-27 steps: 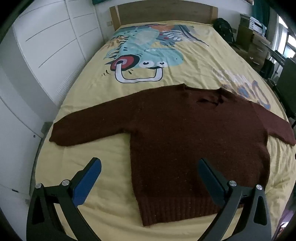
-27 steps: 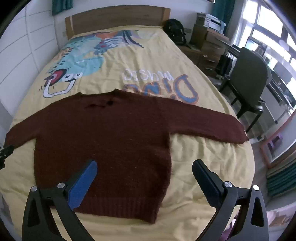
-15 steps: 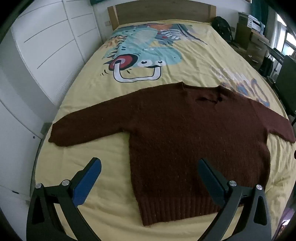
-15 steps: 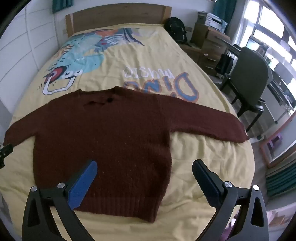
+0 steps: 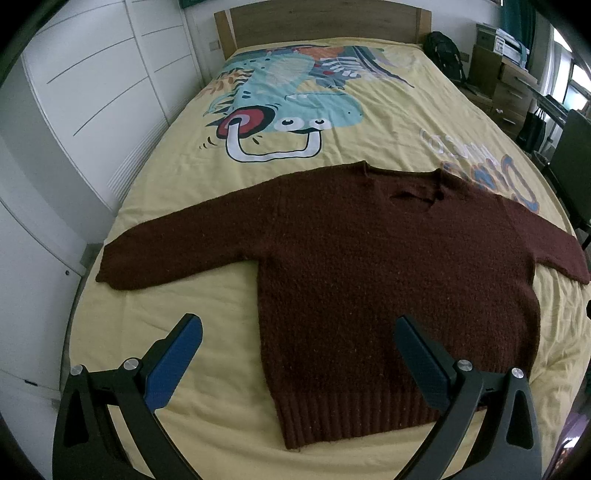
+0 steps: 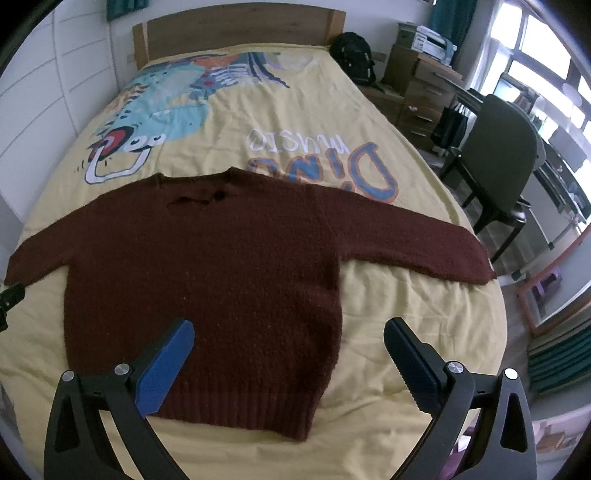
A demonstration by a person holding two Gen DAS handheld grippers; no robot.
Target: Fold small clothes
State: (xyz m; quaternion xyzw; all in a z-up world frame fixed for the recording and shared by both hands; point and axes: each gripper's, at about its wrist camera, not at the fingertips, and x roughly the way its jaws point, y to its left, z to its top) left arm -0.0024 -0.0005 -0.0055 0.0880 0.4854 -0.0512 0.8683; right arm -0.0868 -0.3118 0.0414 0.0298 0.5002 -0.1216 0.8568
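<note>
A dark brown knit sweater (image 5: 369, 266) lies flat on the yellow bedspread (image 5: 332, 122), both sleeves spread out sideways, hem toward me. It also shows in the right wrist view (image 6: 221, 266). My left gripper (image 5: 297, 332) is open and empty, held above the sweater's lower left side and the bare spread beside it. My right gripper (image 6: 288, 336) is open and empty, held above the sweater's lower right side. Neither touches the cloth.
The bed has a wooden headboard (image 5: 317, 22) at the far end. White wardrobe doors (image 5: 81, 110) run along the left. A dark chair (image 6: 506, 158), wooden drawers (image 6: 417, 92) and a black backpack (image 6: 354, 55) stand to the right of the bed.
Both grippers stay open. The views have shifted slightly, the sweater now sitting a little lower and nearer in both frames.
</note>
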